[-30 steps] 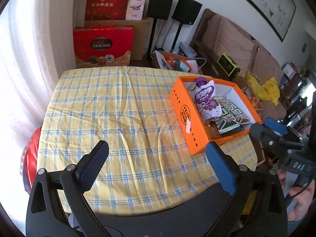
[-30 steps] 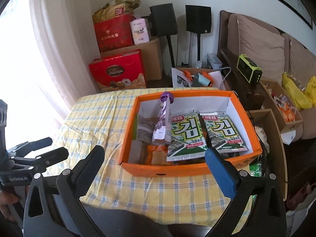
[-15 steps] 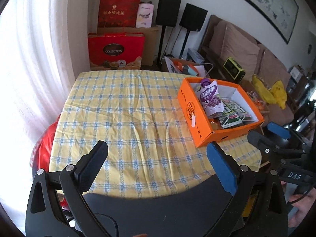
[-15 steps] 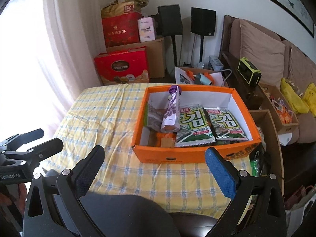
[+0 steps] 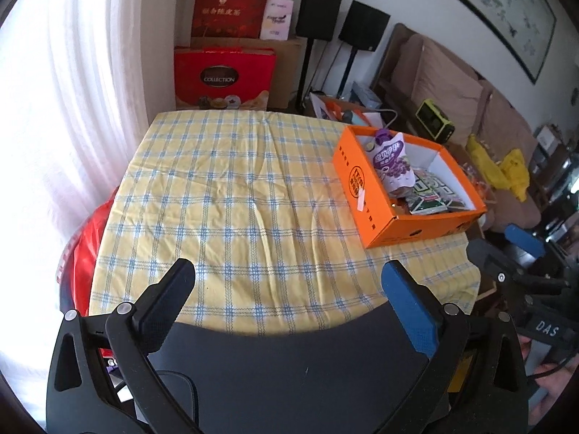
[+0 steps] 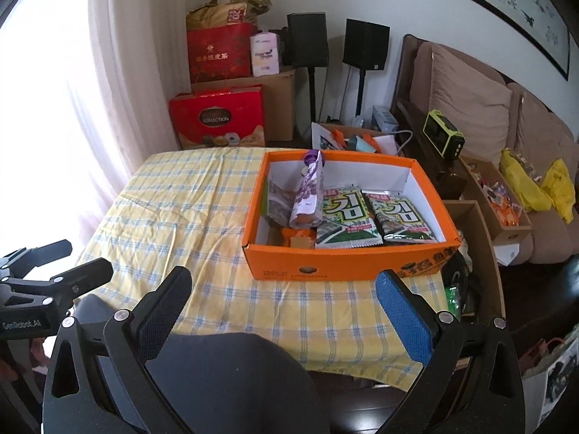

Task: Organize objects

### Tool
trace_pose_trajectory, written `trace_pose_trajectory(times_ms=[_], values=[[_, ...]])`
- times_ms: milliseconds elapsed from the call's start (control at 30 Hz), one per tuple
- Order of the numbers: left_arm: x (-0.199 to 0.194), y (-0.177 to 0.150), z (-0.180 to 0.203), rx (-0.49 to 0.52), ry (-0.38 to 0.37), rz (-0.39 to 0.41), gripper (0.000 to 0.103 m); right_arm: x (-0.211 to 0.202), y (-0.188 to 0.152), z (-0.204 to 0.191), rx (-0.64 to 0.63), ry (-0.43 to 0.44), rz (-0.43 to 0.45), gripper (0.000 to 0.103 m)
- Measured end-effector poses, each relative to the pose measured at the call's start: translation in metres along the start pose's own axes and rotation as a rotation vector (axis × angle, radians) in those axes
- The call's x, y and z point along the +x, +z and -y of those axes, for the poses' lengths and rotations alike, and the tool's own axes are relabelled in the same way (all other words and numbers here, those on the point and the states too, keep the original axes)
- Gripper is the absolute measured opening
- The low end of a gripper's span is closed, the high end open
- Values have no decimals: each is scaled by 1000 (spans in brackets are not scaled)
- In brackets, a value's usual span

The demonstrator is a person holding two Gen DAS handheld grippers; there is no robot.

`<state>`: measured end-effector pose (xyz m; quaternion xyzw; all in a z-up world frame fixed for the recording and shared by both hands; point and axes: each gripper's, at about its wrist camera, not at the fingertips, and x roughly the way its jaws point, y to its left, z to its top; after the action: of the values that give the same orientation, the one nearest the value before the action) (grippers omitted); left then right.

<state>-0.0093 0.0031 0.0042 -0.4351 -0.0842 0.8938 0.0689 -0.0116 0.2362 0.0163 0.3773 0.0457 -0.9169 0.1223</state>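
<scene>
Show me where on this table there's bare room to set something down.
The checked tablecloth lies bare from the curtain side across to the orange box, and along the near edge before the left gripper. Inside the box it is crowded: purple pouch and seaweed packets.

- Your left wrist view looks down from above the near edge of the worktop (image 5: 231, 195), facing the far wall, set well back.
- Your right wrist view sits further right, facing the orange box (image 6: 343, 258) from nearer.
- Both share the worktop, the box and the red gift box (image 5: 224, 76); each catches the other's tongs at its edge.
</scene>
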Motion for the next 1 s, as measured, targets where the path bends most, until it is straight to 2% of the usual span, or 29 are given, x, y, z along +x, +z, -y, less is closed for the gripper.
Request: trace_pose_trajectory(times_ms=[200,400,1000], values=[[-6,-2,3,4,-10,11,103,-2,-2,-1,4,-3,3,103],[-14,-3,7,37,29,35,103,-5,-1,-2,2,-8,6,103],[-16,-3,2,18,43,30,103,-9,-1,-3,10,-15,12,103]])
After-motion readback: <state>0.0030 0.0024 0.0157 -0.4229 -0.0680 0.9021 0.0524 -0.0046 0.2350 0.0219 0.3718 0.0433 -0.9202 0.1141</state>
